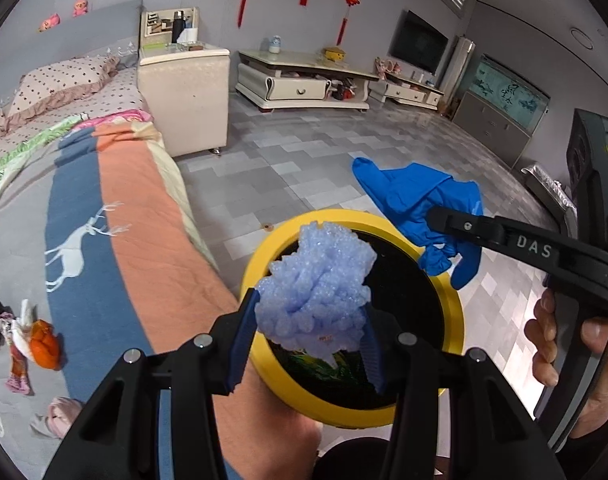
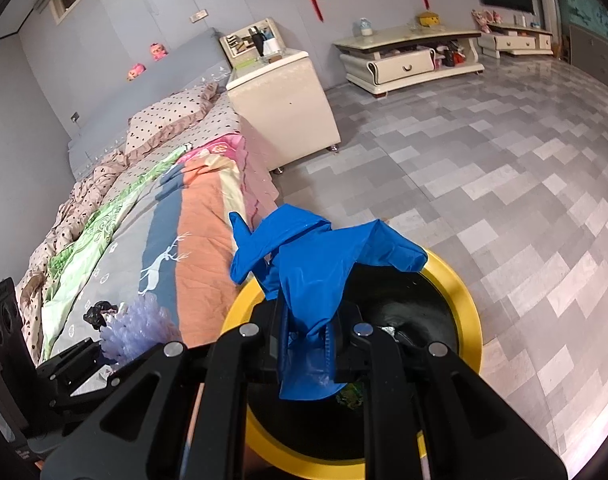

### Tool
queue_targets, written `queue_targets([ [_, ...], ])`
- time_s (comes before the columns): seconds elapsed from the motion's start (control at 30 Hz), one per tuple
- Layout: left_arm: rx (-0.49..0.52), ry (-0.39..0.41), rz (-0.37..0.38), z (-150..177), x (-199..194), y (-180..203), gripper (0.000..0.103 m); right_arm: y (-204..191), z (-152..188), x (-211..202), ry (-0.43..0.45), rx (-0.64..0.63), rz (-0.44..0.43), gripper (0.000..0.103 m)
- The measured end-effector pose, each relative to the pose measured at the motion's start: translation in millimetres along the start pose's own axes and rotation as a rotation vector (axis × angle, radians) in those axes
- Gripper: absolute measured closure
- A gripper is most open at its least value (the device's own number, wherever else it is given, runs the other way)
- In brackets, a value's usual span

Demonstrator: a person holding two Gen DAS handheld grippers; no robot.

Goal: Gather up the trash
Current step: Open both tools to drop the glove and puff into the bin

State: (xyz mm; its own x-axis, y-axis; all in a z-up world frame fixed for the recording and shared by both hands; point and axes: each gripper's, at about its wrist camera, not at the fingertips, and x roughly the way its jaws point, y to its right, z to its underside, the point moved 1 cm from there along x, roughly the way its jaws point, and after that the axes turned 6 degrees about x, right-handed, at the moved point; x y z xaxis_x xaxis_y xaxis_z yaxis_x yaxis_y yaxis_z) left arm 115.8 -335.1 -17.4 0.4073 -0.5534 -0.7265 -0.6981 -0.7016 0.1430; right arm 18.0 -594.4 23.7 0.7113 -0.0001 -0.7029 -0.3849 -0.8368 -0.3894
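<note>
Holding a squishy, light purple foam lump (image 1: 316, 288) in half-open left jaws, and a floppy, thin blue rubber glove (image 2: 312, 276) pinched by shut right jaws, both look easy to drop into the round yellow bin (image 1: 456, 312)

Both tools are matte black plastic. The left gripper (image 1: 310, 342) has blue ribbed fingers (image 1: 243, 340) and silver round screw heads on its angular linkage arms. The right gripper (image 2: 310, 344) shows the same silver screws; in the left view, its finger bears white letters "DAS".
</note>
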Motion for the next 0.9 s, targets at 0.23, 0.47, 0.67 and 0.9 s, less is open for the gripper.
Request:
queue_targets([
  [0.23,-0.012,-0.032,0.03,2.8,18.9,8.4,0.059,15.0,1.0,12.1,-0.013,0.034,0.009,0.089],
  [0.47,-0.02,-0.042,0.051,1.4,26.4,13.7,0.058,20.1,0.0,11.8,-0.008,0.047,0.009,0.086],
  [0.67,-0.021,-0.042,0.049,0.3,26.8,14.1,0.057,24.8,2.6,10.7,-0.002,0.068,0.011,0.083],
  [0.9,-0.038,-0.049,0.041,3.3,24.1,7.6,0.049,29.0,2.9,5.8,0.015,0.081,0.038,0.066],
])
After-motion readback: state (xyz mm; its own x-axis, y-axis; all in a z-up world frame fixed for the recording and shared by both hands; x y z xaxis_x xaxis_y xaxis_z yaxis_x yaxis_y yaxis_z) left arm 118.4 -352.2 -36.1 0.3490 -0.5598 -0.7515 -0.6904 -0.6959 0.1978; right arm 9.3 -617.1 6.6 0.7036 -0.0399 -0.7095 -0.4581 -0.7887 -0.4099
